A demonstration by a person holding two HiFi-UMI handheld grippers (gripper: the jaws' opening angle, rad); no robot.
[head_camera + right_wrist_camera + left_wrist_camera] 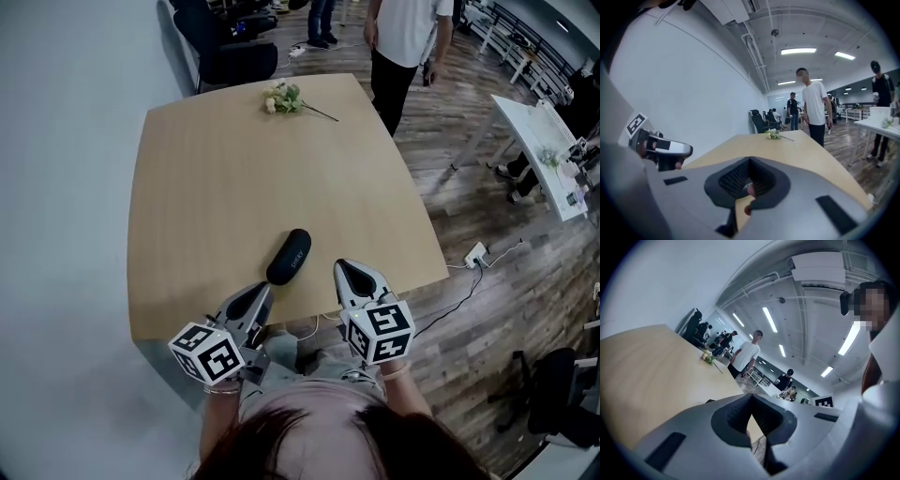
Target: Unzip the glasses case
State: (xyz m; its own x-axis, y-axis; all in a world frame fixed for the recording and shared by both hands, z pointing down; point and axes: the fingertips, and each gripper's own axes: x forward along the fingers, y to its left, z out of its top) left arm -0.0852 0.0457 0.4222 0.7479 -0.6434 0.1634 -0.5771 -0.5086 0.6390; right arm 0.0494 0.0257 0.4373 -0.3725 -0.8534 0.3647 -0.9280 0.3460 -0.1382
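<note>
Both grippers held over the near table [206, 206] edge, marker cubes toward the wearer. Left gripper [263, 292]: jaws together, tips meeting, nothing between them. Right gripper [341, 269]: jaws also closed tip to tip, nothing clamped; only a narrow slit behind the tips. Case [289, 256], black, oblong, zipped, lies flat on the table just ahead of the left gripper's tips and off to the left of the right gripper's tips, long axis slanting away. Contact with the left tips can't be judged; right tips clearly apart from it. Flowers [284, 97] far ahead of both grippers at the far edge. Person [405, 33] standing beyond that edge.
</note>
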